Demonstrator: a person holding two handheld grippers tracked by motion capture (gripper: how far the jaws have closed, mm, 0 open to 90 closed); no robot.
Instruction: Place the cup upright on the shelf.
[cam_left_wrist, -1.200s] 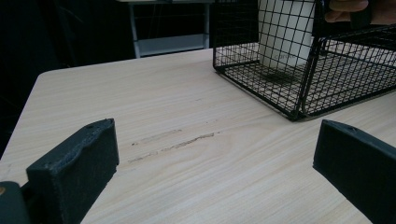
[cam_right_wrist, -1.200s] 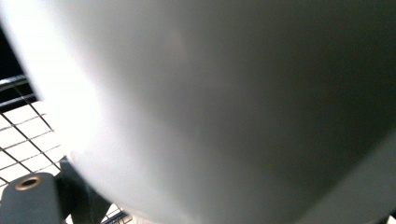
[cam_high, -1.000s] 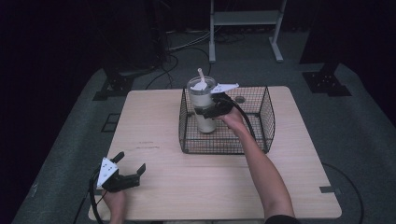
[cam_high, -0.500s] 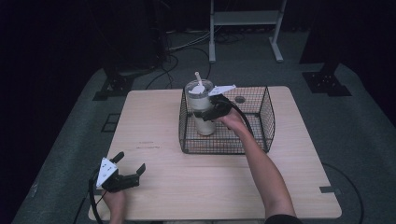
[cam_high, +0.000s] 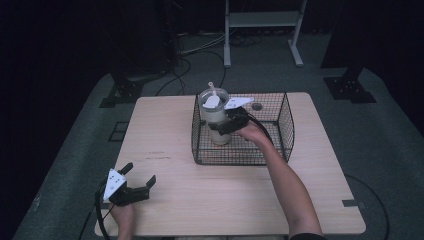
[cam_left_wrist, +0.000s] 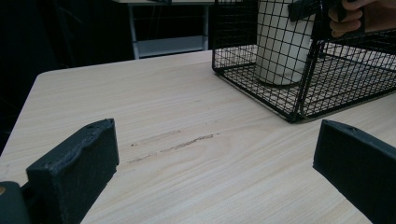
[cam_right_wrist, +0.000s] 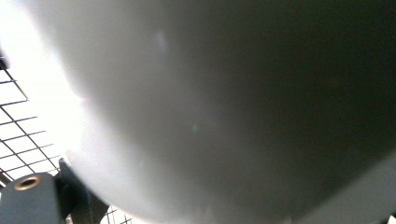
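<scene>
A cream tumbler (cam_high: 215, 122) with a lid and a straw stands upright in the left part of a black wire basket (cam_high: 281, 135). My right gripper (cam_high: 224, 127) reaches into the basket from the right and is shut on the tumbler's side. In the right gripper view the tumbler's wall (cam_right_wrist: 233, 93) is pressed close to the camera. My left gripper (cam_high: 140, 173) rests open near the table's front left corner, holding nothing. In the left gripper view its jaws stand wide apart over bare wood, with the basket (cam_left_wrist: 299, 70) and tumbler (cam_left_wrist: 280, 42) ahead at the right.
The wooden table (cam_high: 175, 125) has a small round hole (cam_high: 257, 106) behind the basket. Faint scuff marks (cam_left_wrist: 177, 142) cross the wood ahead of the left gripper. Beyond the table are a white frame (cam_high: 260, 20), floor cables and dark stands.
My right gripper has lowered the tumbler a little inside the basket, toward its floor. The left gripper has stayed put and open.
</scene>
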